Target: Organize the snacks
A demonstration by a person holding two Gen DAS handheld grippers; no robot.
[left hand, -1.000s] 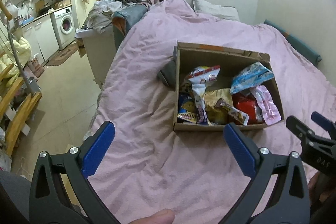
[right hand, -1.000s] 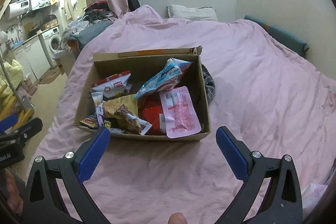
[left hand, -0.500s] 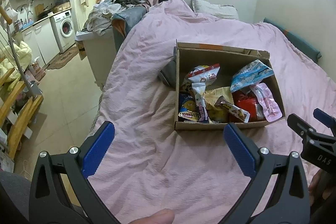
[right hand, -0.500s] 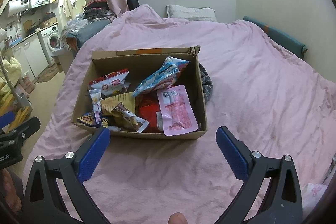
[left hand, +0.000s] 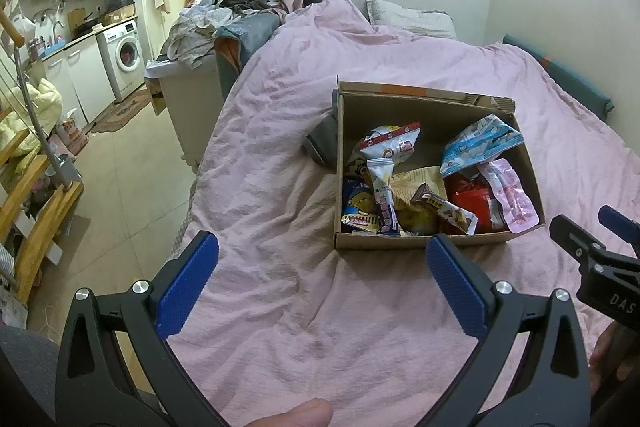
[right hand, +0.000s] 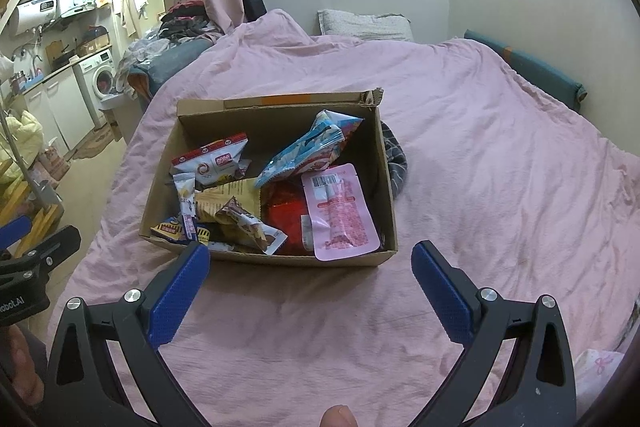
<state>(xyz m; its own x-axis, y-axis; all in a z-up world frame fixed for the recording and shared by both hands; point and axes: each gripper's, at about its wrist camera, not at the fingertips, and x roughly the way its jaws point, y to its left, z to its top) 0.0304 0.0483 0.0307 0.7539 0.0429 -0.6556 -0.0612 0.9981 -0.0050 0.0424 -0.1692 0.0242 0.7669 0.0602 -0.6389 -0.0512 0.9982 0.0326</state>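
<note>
An open cardboard box point(left hand: 420, 245) point(right hand: 276, 258) sits on a pink bedspread and holds several snack packets. Among them are a blue and white bag point(left hand: 482, 145) point(right hand: 310, 147), a flat pink pouch point(left hand: 508, 195) point(right hand: 340, 215), a red pack point(right hand: 286, 215), a white bag with a red top point(left hand: 390, 143) point(right hand: 212, 163) and a brown bar wrapper point(left hand: 444, 209) point(right hand: 250, 223). My left gripper point(left hand: 322, 281) is open just short of the box's near left corner, nothing between its blue pads. My right gripper point(right hand: 310, 283) is open before the box's near wall, also empty.
The pink bedspread point(left hand: 280, 195) point(right hand: 500, 167) spreads around the box, with a grey striped cloth point(right hand: 394, 157) tucked behind it. Left of the bed are a bare floor point(left hand: 116, 163), a clothes-piled cabinet point(left hand: 192, 75), a washing machine point(left hand: 124, 53) and wooden stairs point(left hand: 24, 211).
Both grippers have edged slightly closer to the box, which sits a little lower in each view. Both stayed open and the snacks have not moved.
</note>
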